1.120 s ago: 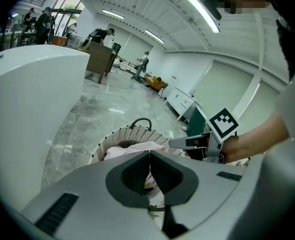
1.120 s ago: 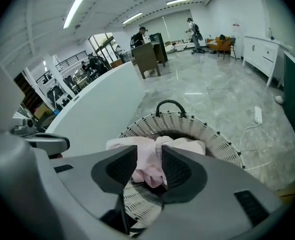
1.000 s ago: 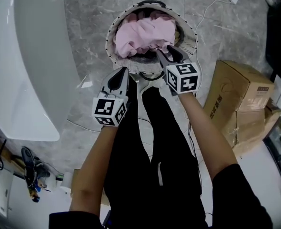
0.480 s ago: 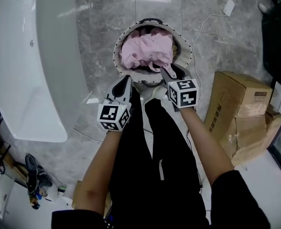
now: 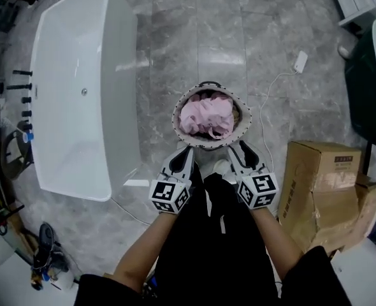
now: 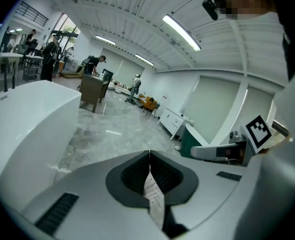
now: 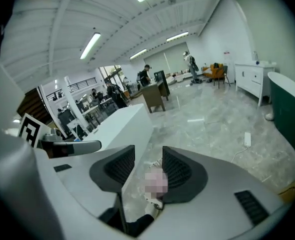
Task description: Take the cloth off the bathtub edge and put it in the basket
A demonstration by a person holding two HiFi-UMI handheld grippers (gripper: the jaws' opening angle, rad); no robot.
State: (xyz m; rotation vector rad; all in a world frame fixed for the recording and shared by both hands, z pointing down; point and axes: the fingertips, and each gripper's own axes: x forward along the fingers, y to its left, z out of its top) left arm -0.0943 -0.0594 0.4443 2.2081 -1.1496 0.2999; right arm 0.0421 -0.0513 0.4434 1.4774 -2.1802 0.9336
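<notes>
Left gripper is pressed shut, right gripper spread and empty; crumpled pink cloth is heaped in round basket, ringed by marble floor.

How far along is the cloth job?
Done: the pink cloth lies in the basket; the bathtub edge looks bare. In hand: nothing. The left gripper is shut and the right gripper is empty, its fingers having just been opening. Left: apparently nothing.
</notes>
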